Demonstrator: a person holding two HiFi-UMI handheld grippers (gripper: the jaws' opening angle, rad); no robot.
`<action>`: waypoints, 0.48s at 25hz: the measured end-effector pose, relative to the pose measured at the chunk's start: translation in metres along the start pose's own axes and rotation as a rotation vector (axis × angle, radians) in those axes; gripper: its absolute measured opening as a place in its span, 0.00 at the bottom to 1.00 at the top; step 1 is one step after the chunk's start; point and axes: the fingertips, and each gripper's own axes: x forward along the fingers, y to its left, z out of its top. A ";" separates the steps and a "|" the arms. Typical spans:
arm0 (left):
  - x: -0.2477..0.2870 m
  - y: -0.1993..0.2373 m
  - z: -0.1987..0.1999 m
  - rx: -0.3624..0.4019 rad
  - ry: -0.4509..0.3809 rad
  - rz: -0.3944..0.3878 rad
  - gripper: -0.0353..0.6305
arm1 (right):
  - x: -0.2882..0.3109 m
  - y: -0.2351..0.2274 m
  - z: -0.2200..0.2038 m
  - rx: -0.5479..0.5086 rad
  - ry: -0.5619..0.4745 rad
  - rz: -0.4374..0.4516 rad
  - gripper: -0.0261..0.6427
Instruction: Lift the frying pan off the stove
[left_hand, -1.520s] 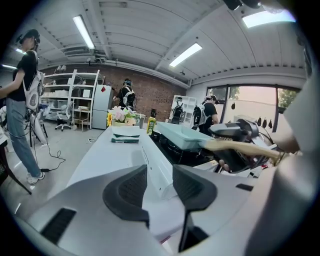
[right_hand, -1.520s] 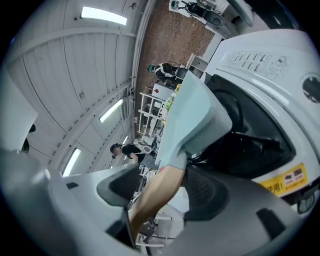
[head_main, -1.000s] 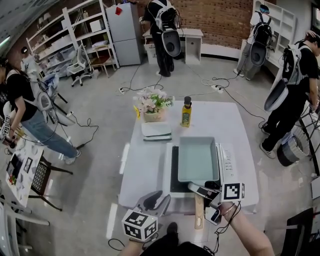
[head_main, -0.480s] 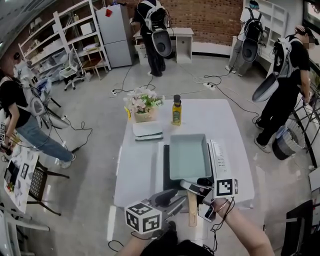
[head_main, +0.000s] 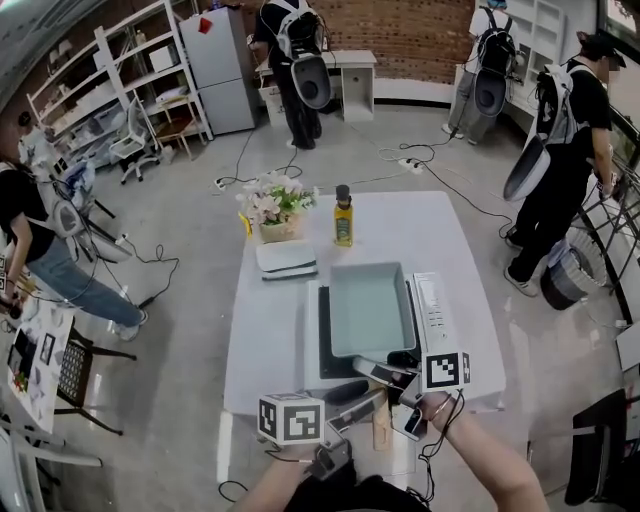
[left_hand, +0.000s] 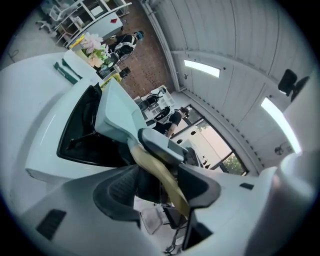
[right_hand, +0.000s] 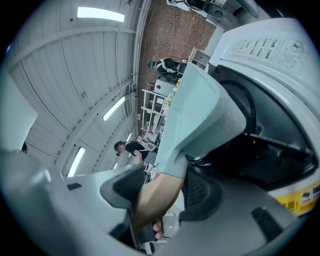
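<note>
A pale green rectangular frying pan (head_main: 368, 308) rests over the black stove (head_main: 325, 335) on the white table. Its wooden handle (head_main: 381, 430) points toward me. My right gripper (head_main: 388, 376) is shut on that handle close to the pan; in the right gripper view both pads press the wood (right_hand: 157, 197) under the pan (right_hand: 192, 115). My left gripper (head_main: 358, 402) reaches in from the left, further down the handle. Its jaws are opening, and the handle (left_hand: 160, 177) runs between them with a gap at the left pad, the pan (left_hand: 117, 112) beyond.
On the far half of the table (head_main: 270, 340) stand an oil bottle (head_main: 343, 217), a flower pot (head_main: 272, 205) and a folded white-and-green cloth (head_main: 286, 258). The stove's white control panel (head_main: 437, 312) lies right of the pan. Several people and floor cables surround the table.
My left gripper has swung right from the table's front-left corner to the pan's handle, which now lies between its jaws. The right gripper has stayed on the handle.
</note>
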 end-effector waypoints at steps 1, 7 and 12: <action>0.002 -0.001 0.000 -0.018 0.005 -0.008 0.39 | 0.000 0.000 0.000 -0.002 0.001 0.000 0.38; 0.017 -0.005 -0.005 -0.090 0.063 -0.068 0.39 | -0.001 0.000 -0.001 -0.004 0.005 0.010 0.38; 0.022 -0.006 -0.006 -0.144 0.109 -0.117 0.39 | -0.002 -0.001 0.001 0.007 0.008 0.016 0.37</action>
